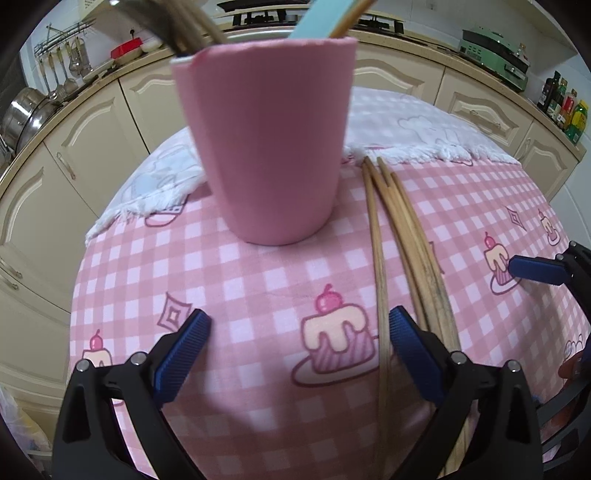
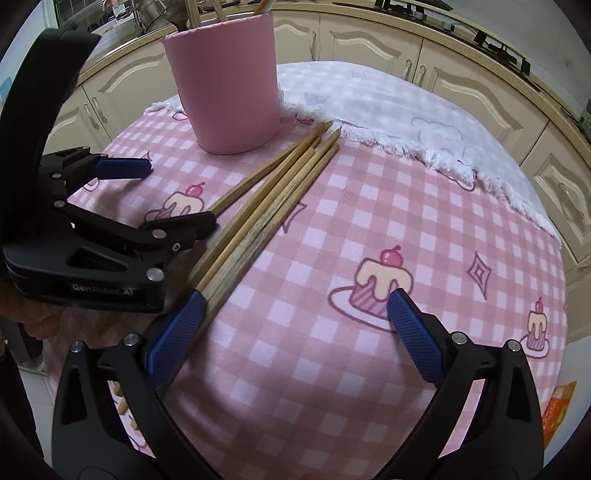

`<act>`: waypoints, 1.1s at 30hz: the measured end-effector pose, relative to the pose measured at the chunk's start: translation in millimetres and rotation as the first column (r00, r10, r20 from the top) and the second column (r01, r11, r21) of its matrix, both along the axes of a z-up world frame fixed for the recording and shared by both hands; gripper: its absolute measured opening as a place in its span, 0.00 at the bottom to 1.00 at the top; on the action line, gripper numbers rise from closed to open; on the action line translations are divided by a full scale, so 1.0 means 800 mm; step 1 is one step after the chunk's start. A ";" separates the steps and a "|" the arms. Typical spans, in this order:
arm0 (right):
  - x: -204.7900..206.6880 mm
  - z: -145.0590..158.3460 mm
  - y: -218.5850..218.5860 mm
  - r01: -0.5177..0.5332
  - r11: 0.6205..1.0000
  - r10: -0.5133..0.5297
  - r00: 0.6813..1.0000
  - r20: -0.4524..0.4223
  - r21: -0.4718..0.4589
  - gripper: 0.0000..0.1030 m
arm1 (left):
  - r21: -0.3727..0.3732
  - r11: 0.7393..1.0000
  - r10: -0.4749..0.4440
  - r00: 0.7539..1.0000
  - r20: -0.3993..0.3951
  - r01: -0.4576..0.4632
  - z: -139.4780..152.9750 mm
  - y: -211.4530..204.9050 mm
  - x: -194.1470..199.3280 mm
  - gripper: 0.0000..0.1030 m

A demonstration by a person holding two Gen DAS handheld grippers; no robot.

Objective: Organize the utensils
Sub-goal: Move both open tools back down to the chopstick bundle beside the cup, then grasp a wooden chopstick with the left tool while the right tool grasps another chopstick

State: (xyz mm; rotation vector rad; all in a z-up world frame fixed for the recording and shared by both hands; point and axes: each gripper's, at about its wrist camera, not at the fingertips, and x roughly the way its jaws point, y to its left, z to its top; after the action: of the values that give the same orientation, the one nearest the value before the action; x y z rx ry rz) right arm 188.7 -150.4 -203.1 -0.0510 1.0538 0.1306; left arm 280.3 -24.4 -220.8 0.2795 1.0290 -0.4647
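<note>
Left gripper (image 1: 299, 325) is spread wide, nothing between its fingers, low over the checked pink tablecloth (image 1: 236, 295) at lower centre of the left wrist view. Loose wooden chopsticks (image 1: 402, 236) lie on the cloth right of centre, running from just beside the pink cup (image 1: 266, 140) down toward the bottom edge; one stick passes just inside the right finger (image 1: 413, 350), the rest lie outside it, contact unclear. Pink cup stands upright at upper centre, holding more sticks and a light blue utensil (image 1: 317, 18), its back edge against a white fringed towel (image 1: 424, 125). In the right wrist view the right gripper (image 2: 295, 317) is also wide apart and empty, lower centre. The chopsticks (image 2: 273, 199) fan diagonally from the cup (image 2: 225, 81) at upper left down to its left finger (image 2: 177, 332), which sits right at the near ends of the bundle, seemingly touching. Left gripper (image 2: 173, 195) shows at the left edge of that view, its lower finger over one stick.
</note>
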 end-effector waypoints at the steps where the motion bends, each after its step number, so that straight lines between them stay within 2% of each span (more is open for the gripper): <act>1: 0.000 0.000 0.002 -0.004 1.000 0.004 1.000 0.004 -0.006 0.94 | 0.000 1.000 0.001 1.000 0.000 -0.001 -0.001 0.002 0.000 0.93; 7: 0.001 -0.005 -0.008 -0.007 0.999 0.006 1.000 -0.027 -0.041 0.94 | 0.004 1.000 -0.006 1.000 0.000 0.006 -0.002 0.007 -0.004 0.93; 9: 0.002 -0.007 -0.005 0.000 0.999 -0.001 1.000 -0.013 -0.051 0.94 | 0.006 1.000 -0.008 1.000 0.001 0.008 -0.002 0.008 -0.002 0.93; 16: 0.007 -0.006 -0.027 0.007 0.999 -0.007 1.000 -0.015 -0.037 0.92 | 0.040 0.999 -0.033 0.999 0.022 0.032 0.002 -0.014 0.000 0.92; 20: 0.017 0.001 -0.054 0.056 0.998 -0.057 0.998 -0.024 -0.030 0.81 | 0.052 0.997 -0.062 0.998 0.025 0.061 0.005 -0.031 0.003 0.88; 25: 0.051 0.002 -0.061 0.063 0.998 -0.063 0.998 -0.023 -0.008 0.77 | 0.043 0.996 -0.077 0.997 0.005 0.077 0.006 -0.051 0.013 0.76; 27: 0.066 0.003 -0.058 0.063 0.998 -0.063 0.998 -0.026 -0.002 0.76 | 0.028 0.996 -0.082 0.997 -0.010 0.082 0.007 -0.057 0.018 0.67; 30: 0.087 0.004 -0.059 0.069 0.998 -0.069 0.997 -0.031 0.004 0.67 | 0.019 0.996 -0.086 0.996 -0.028 0.087 0.009 -0.064 0.026 0.56; 32: 0.095 0.007 -0.056 0.062 0.998 -0.062 0.998 -0.034 -0.007 0.45 | 0.018 0.996 -0.092 0.995 -0.040 0.093 0.011 -0.069 0.030 0.48; 33: 0.098 0.008 -0.053 0.048 0.999 -0.048 0.998 -0.036 -0.008 0.40 | 0.017 0.995 -0.095 0.994 -0.044 0.096 0.011 -0.068 0.031 0.41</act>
State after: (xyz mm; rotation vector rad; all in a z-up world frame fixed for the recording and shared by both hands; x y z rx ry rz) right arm 266.9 -193.2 -197.0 -0.0295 1.0908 0.0850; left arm 304.9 -78.4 -212.0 0.3380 1.0657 -0.5500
